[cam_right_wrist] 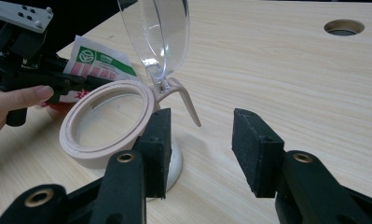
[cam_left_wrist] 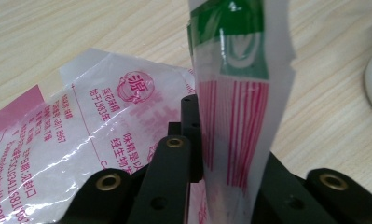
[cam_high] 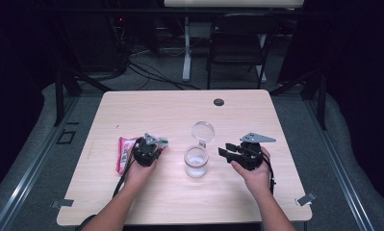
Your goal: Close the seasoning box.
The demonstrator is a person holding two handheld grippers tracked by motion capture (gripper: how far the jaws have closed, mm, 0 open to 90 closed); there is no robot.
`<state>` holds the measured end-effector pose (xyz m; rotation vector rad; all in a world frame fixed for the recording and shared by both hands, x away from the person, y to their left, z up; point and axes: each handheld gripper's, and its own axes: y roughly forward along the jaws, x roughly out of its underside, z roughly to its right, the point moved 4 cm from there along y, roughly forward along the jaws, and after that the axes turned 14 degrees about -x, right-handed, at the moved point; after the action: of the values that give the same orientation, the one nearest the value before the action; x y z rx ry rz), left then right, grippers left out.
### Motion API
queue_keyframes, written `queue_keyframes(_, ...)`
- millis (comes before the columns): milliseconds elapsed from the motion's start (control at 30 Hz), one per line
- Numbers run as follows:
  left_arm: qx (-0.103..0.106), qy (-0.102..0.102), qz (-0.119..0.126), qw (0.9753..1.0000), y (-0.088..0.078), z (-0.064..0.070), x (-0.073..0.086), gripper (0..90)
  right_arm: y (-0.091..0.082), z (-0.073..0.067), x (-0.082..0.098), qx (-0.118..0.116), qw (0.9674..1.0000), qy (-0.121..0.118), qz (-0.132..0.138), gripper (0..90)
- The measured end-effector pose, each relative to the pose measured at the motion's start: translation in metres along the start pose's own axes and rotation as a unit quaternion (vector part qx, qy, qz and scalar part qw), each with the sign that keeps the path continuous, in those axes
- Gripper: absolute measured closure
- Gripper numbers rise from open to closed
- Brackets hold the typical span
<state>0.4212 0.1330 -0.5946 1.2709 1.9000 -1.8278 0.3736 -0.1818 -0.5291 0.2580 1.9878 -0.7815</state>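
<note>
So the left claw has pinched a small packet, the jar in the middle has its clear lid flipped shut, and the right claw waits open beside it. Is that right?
Not quite: the jar has its clear lid flipped open, standing up on its hinge, as the right gripper view shows. The rest holds: the left claw is pinched on a small packet, and the right claw waits open beside the jar.

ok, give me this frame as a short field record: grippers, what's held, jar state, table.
left gripper: shut on small green, red and white sachet, held above the table
right gripper: open, empty, beside the jar
jar: clear jar with pinkish rim, upright, clear hinged lid flipped open
packet: pink and white plastic packet, lying flat under the left gripper
table: light wooden table, round hole near far edge
</note>
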Motion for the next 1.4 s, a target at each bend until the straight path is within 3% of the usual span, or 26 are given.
queue_keyframes(233,0.018,-0.032,0.010,0.9993,-0.005,-0.008,-0.002,90.0,0.001,0.000,0.000,0.000,1.0000,0.000,-0.001,57.6)
queue_keyframes(367,0.038,-0.062,0.019,0.9972,-0.012,-0.018,-0.004,90.0,0.000,-0.001,0.000,-0.001,1.0000,-0.001,0.001,57.6)
queue_keyframes(567,0.065,-0.098,0.037,0.9924,-0.031,-0.034,-0.007,90.0,0.001,-0.001,0.000,-0.003,1.0000,0.000,0.002,57.5)
queue_keyframes(600,0.084,-0.111,0.040,0.9895,-0.036,-0.041,-0.007,90.0,0.001,-0.001,0.000,-0.002,1.0000,-0.001,0.001,57.5)
queue_keyframes(667,0.088,-0.114,0.042,0.9887,-0.038,-0.043,-0.006,90.0,0.001,-0.001,0.000,-0.002,1.0000,-0.003,-0.002,57.5)
queue_keyframes(700,0.090,-0.125,0.045,0.9870,-0.042,-0.050,-0.006,90.0,0.002,-0.001,0.001,-0.002,1.0000,-0.002,-0.003,57.5)
queue_keyframes(900,0.097,-0.150,0.062,0.9820,-0.054,-0.068,-0.007,90.0,0.003,-0.002,0.001,-0.004,1.0000,-0.003,-0.002,57.5)
queue_keyframes(1067,0.069,-0.151,0.079,0.9830,-0.069,-0.083,-0.009,90.0,0.002,-0.002,0.001,-0.005,1.0000,-0.003,-0.001,57.5)
queue_keyframes(1267,0.024,-0.131,0.098,0.9862,-0.087,-0.097,-0.012,90.0,0.002,-0.002,0.001,-0.004,1.0000,-0.003,-0.001,57.5)
queue_keyframes(1333,0.009,-0.126,0.105,0.9865,-0.091,-0.104,-0.014,90.0,0.002,-0.002,0.001,-0.004,1.0000,-0.002,0.000,57.5)
queue_keyframes(1400,-0.003,-0.133,0.116,0.9844,-0.097,-0.112,-0.015,90.0,0.003,-0.003,0.002,-0.009,1.0000,0.000,0.002,57.6)
